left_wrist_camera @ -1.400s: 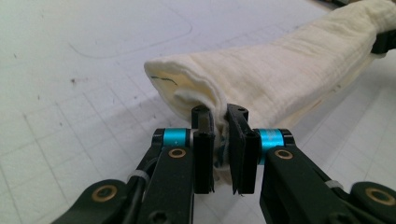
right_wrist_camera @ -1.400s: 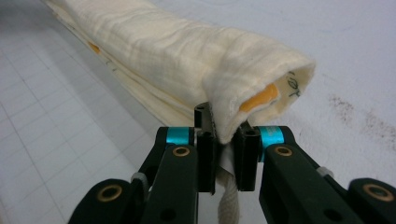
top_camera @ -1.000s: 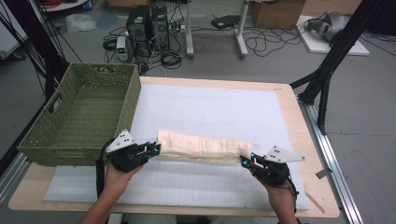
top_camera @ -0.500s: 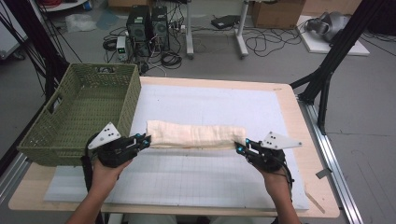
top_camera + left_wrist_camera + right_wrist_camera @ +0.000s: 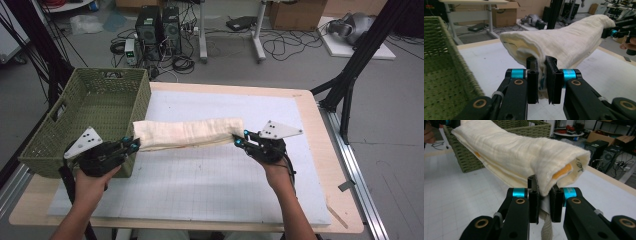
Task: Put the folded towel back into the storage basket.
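Cream towel (image 5: 187,133), olive-green woven basket (image 5: 95,107), white gridded mat (image 5: 210,175).

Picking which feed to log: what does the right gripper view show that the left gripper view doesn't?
Right gripper view alone: an orange patch inside the open end of the folded cream towel, and black computer towers on the floor behind.
Left gripper view alone: the green basket's woven inside close at its left, and cardboard boxes under a far table.
Both: the towel held off the white mat, each view's own tongs shut on one end, the other tongs at the far end.
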Motion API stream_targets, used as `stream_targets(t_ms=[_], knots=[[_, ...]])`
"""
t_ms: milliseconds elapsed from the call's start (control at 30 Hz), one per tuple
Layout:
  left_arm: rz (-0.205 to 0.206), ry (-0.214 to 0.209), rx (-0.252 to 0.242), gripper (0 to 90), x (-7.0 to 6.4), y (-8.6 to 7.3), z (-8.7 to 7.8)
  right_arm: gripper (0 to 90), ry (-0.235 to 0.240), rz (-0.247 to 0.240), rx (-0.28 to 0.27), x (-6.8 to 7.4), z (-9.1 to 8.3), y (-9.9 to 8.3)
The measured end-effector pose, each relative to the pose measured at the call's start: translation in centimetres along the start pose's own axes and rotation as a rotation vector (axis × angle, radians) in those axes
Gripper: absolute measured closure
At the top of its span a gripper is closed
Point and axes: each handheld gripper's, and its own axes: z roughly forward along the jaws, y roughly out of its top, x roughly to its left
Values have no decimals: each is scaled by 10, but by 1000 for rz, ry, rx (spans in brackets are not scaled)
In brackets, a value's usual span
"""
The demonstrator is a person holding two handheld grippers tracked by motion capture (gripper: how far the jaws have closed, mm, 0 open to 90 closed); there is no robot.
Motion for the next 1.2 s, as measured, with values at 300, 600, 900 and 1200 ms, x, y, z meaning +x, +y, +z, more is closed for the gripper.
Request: stream_targets(t_ms=[300,600,900,1200], knots=[[-8,58,-25,808,17,2,-26,818,43,-22,-10,0,37,26],[-9,126,-49,808,35,6,-53,819,80,-44,-25,5,76,54],[-21,195,-64,807,53,7,-78,819,124,-71,-23,12,114,78],[-34,233,-75,807,67,8,-96,819,149,-82,-47,20,143,95]])
